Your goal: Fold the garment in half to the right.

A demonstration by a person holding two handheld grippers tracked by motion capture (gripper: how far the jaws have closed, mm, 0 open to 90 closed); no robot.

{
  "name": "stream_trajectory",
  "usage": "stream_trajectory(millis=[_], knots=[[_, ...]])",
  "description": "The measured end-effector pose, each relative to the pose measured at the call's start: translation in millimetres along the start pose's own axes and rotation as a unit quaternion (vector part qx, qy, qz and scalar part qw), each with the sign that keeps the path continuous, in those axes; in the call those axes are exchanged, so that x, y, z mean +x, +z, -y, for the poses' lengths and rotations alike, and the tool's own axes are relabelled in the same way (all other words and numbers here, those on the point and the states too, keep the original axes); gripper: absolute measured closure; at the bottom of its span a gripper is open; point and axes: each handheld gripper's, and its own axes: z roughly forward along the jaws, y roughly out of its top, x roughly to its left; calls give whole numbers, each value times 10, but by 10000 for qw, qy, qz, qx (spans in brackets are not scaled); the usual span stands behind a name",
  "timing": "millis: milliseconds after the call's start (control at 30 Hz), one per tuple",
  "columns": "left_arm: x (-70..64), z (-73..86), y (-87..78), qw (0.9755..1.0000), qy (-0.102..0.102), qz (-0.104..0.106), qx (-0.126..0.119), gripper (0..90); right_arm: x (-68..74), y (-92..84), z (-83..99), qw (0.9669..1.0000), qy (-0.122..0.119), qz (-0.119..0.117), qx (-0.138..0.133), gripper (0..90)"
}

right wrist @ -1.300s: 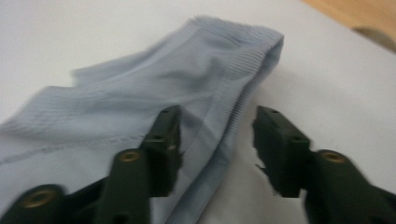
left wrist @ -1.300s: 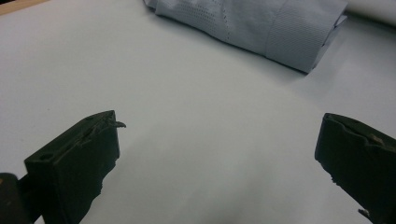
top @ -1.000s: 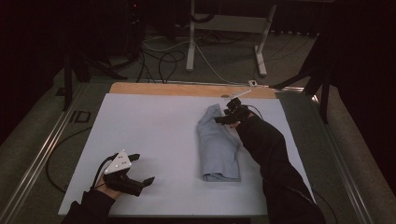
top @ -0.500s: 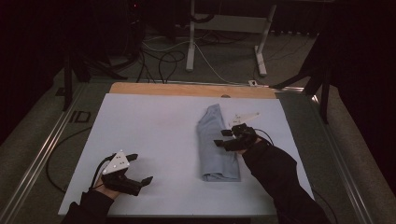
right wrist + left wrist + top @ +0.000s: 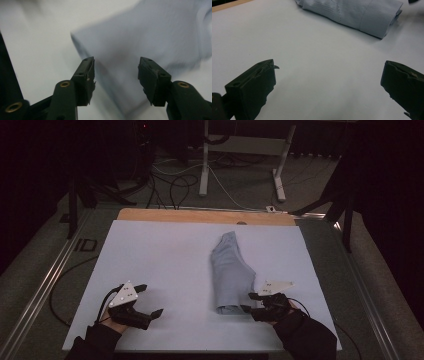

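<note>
A pale blue folded cloth lies lengthwise on the white sheet, right of centre. In the left gripper view its rolled near end is at the top. My right gripper sits low at the cloth's near right corner and points left at it. Its jaws have just been closing partway and now stand open. In the right gripper view the blurred cloth lies beyond the right gripper's gap, with nothing pinched. My left gripper rests at the near left, wide open over bare sheet.
The white sheet covers the table, with a wooden strip along its far edge. A metal rail runs down the left side. Cables and white stand legs lie on the floor beyond.
My right gripper has travelled from the cloth's far end back along its right side to the near corner. The left gripper has stayed put.
</note>
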Motion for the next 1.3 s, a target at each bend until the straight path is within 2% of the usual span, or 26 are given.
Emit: stream_trajectory(millis=[67, 100, 167, 233, 267, 333, 367, 400, 467, 567, 867, 967, 1067, 1133, 1300], knots=[[0, 1, 0, 10000, 5, -3, -2, 7, 4, 50, 97, 9996, -139, 141, 211, 473], [1, 2, 2, 10000, -13, -12, -6, 7, -7, 73, 135, 9994, -111, 183, 271, 482], [1, 3, 3, 10000, -23, -10, -7, 7, -35, 105, 186, 9991, -52, 298, 309, 538], [-2, 4, 8, 10000, -1, -10, 8, 7, -55, 134, 208, 9983, -119, 401, 416, 567], [-3, 5, 11, 10000, -15, 1, 2, 7, -57, 140, 216, 9977, -153, 473, 450, 621], [-4, 6, 13, 10000, -9, -6, -4, 7, -57, 144, 221, 9974, -154, 526, 467, 626], [-6, 7, 15, 10000, -4, -12, -5, 7, -53, 150, 230, 9967, -210, 555, 560, 677], [-6, 8, 18, 10000, -1, -5, -1, 7, -53, 150, 230, 9967, -210, 555, 560, 677], [-7, 9, 22, 10000, 13, -9, 27, 7, -42, 139, 238, 9965, -249, 573, 564, 828], [-15, 6, 25, 10000, 14, -3, 22, 7, -47, 100, 227, 9966, -252, 589, 517, 867], [-12, 5, 23, 10000, 5, -14, 16, 7, -87, -53, 283, 9978, 20, 556, 361, 869], [-11, 4, 23, 10000, 2, -19, 2, 7, -104, -77, 347, 9977, 136, 547, 384, 871], [-4, 5, 19, 10000, -4, -33, -3, 7, -116, -75, 371, 9974, 155, 546, 433, 873], [0, 10, 17, 10000, -3, -43, 3, 7, -140, -72, 402, 9975, 271, 459, 472, 876], [10, 14, 14, 10000, -25, -58, -3, 7, -132, -30, 435, 9974, 256, 317, 600, 878]])
